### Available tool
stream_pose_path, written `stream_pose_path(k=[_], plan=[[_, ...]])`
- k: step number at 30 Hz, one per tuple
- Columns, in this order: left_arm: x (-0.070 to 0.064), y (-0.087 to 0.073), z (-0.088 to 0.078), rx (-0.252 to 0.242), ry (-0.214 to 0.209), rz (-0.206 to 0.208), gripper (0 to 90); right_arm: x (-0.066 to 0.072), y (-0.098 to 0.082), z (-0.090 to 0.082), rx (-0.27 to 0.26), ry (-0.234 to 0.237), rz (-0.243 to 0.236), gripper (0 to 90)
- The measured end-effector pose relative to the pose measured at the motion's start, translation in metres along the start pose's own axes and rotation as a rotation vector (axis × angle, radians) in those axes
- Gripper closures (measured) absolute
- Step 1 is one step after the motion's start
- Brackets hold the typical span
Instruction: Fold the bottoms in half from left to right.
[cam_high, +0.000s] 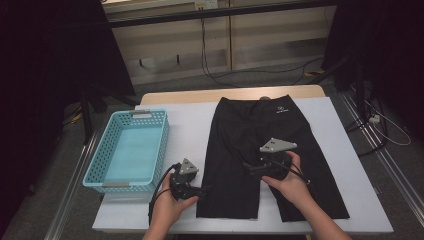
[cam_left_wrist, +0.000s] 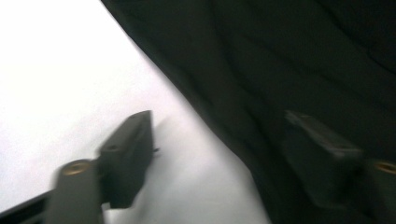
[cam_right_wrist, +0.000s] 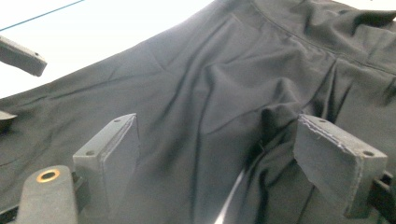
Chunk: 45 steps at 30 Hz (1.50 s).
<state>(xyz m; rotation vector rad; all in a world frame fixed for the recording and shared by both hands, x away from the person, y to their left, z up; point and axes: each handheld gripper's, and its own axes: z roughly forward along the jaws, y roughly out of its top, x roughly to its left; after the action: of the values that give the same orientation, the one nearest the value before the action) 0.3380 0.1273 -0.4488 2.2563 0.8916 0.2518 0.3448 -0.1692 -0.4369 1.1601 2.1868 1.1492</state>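
1. Both hands come in from the near edge of the table (cam_high: 330, 130), each holding a gripper over black shorts (cam_high: 250, 135) spread flat, waistband at the far end and legs toward the person.
2. Left gripper (cam_high: 200, 190): jaws apart, holding nothing. It sits at the outer edge of the left leg near the hem; in its own view one jaw stands over bare table (cam_left_wrist: 70, 70) and the other over cloth (cam_left_wrist: 280, 70), so the edge runs between them.
3. Right gripper (cam_high: 248, 167): jaws also apart and empty. It hovers over the crotch, where the two legs split; in its own view wrinkled cloth (cam_right_wrist: 219, 93) lies between and beyond the jaws, and a sliver of table shows through the split just below them.
4. Basket (cam_high: 131, 150): blue, empty, well off to the left gripper's outer side.
5. Step in hand, as I judge it: lining up for a first grasp, likely to fold the shorts before they go into the basket.
6. Next move calls for lowering each gripper until one jaw slips under the cloth edge, then closing. The left is better placed; the right needs the seam edge, not flat cloth, which would slide away.
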Motion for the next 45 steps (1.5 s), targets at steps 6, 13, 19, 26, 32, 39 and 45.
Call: stream_pose_path(k=[6, 13, 19, 26, 32, 39, 45], plan=[[-0.017, 0.005, 0.003, 0.006, 0.023, 0.007, 52.5, 0.005, 0.003, 0.004, -0.013, 0.001, -0.011, 15.1], [-0.021, 0.013, 0.006, 0.02, -0.044, -0.045, 86.9, 0.003, 0.005, 0.006, -0.026, -0.009, -0.007, 15.2], [-0.026, 0.022, -0.002, -0.082, -0.104, -0.072, 87.3, -0.001, 0.006, 0.007, -0.036, -0.017, 0.006, 14.6], [-0.033, 0.028, 0.002, -0.106, -0.153, -0.056, 87.3, -0.002, 0.016, 0.016, -0.049, 0.007, 0.032, 16.9], [-0.037, 0.031, 0.004, -0.116, -0.167, -0.042, 87.4, 0.001, 0.023, 0.03, -0.046, 0.026, 0.051, 14.9], [-0.041, 0.035, 0.005, -0.123, -0.181, -0.019, 87.4, 0.007, 0.034, 0.043, -0.038, 0.042, 0.046, 13.8], [-0.04, 0.034, 0.006, -0.132, -0.178, -0.022, 87.4, 0.013, 0.04, 0.052, -0.049, 0.058, 0.071, 13.7]])
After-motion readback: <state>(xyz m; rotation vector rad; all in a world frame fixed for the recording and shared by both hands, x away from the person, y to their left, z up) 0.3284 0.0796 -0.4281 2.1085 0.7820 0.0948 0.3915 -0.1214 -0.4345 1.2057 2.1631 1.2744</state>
